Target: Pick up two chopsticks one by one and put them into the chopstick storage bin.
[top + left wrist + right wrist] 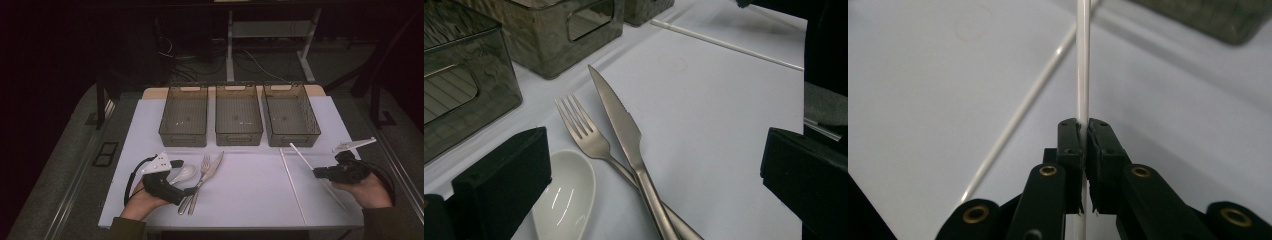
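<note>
My right gripper (317, 173) (1083, 131) is shut on a thin white chopstick (300, 154) (1083, 60), gripping it partway along its length above the right side of the white table. A second white chopstick (292, 185) (1018, 115) lies flat on the table just left of it. At the front left, my left gripper (186, 178) (654, 155) stands open with its jaws wide apart. A white spoon (187, 171) (564, 195), a steel fork (204, 165) (584, 130) and a steel knife (215, 165) (621, 117) lie before it, and the knife's handle crosses over the fork's.
Three dark see-through bins (183, 115) (238, 114) (291, 114) stand in a row along the back of the white table surface (250, 190). Beyond the table, desk legs and cables show on a dark floor.
</note>
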`<state>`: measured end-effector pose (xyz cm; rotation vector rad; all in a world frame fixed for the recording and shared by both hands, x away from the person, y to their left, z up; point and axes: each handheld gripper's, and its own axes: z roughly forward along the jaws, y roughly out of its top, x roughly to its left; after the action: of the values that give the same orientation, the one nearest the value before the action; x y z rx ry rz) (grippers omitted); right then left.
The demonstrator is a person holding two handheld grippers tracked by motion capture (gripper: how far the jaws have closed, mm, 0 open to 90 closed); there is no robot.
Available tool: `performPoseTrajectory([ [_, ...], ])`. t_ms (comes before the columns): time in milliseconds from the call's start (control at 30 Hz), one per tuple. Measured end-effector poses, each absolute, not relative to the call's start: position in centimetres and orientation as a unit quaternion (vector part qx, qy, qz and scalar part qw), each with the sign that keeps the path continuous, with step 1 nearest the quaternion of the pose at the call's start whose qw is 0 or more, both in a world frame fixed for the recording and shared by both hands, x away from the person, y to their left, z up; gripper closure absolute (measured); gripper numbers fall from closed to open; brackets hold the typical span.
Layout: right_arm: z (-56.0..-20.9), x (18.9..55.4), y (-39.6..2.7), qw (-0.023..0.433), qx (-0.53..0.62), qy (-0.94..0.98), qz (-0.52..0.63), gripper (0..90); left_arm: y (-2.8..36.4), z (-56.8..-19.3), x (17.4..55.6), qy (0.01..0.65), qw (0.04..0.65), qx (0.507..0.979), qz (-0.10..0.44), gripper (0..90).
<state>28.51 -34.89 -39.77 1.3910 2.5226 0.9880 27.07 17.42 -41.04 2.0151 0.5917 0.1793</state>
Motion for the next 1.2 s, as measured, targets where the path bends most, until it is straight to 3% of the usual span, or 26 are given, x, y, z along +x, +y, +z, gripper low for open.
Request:
performPoseTrajectory([
  [567, -37.4, 30.4, -32.1, 0.044, 0.422, 0.815, 0.394, 84.6, 17.5, -41.1, 27.1, 0.247, 0.495, 0.830, 0.074, 0.0],
  [1200, -33.5, 36.6, -23.9, 0.050, 0.388, 0.809, 0.438, 84.5, 17.1, -41.1, 27.0, 0.241, 0.490, 0.834, 0.083, 0.0],
])
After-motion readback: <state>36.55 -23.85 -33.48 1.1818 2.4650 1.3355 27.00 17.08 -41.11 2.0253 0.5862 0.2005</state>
